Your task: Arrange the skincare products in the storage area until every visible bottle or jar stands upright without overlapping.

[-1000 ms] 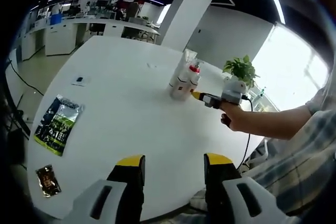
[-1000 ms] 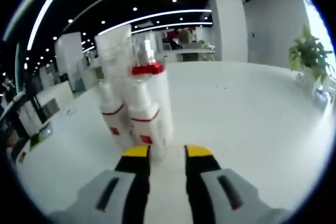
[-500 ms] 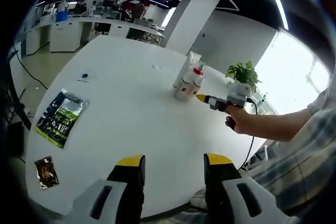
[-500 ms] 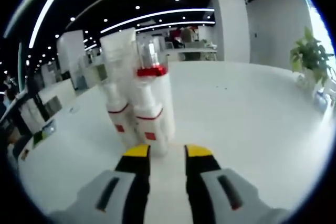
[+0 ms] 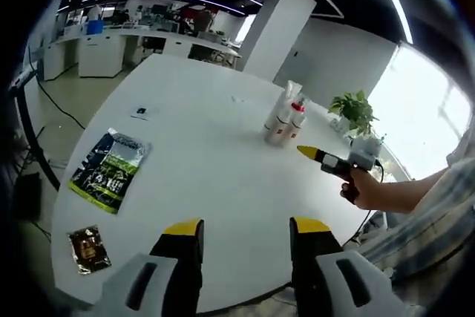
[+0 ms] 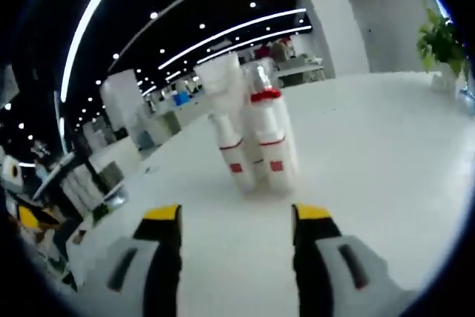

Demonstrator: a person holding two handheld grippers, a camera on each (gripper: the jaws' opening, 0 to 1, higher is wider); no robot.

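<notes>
Several white skincare bottles point(image 5: 284, 119) with red bands stand upright in a tight cluster on the far side of the round white table point(image 5: 215, 161). In the right gripper view the cluster point(image 6: 256, 142) includes a bottle with a red collar and clear cap point(image 6: 265, 96) and a tall white tube point(image 6: 221, 83). My right gripper point(image 6: 237, 217) is open and empty, a short way back from the cluster. A hand holds that right gripper point(image 5: 306, 152) just right of the bottles. Near the table's front edge my left gripper point(image 5: 247, 231) stands open, holding nothing.
A green and blue packet point(image 5: 109, 171) and a small brown sachet point(image 5: 89, 249) lie on the table's left side. A small dark item point(image 5: 140, 112) lies further back. A potted plant point(image 5: 355, 109) stands beyond the bottles. The person's arm point(image 5: 401, 191) reaches in from the right.
My right gripper's jaws have spread wider and it has drawn back from the bottle cluster. The left gripper view has shifted, so the bottles look farther away.
</notes>
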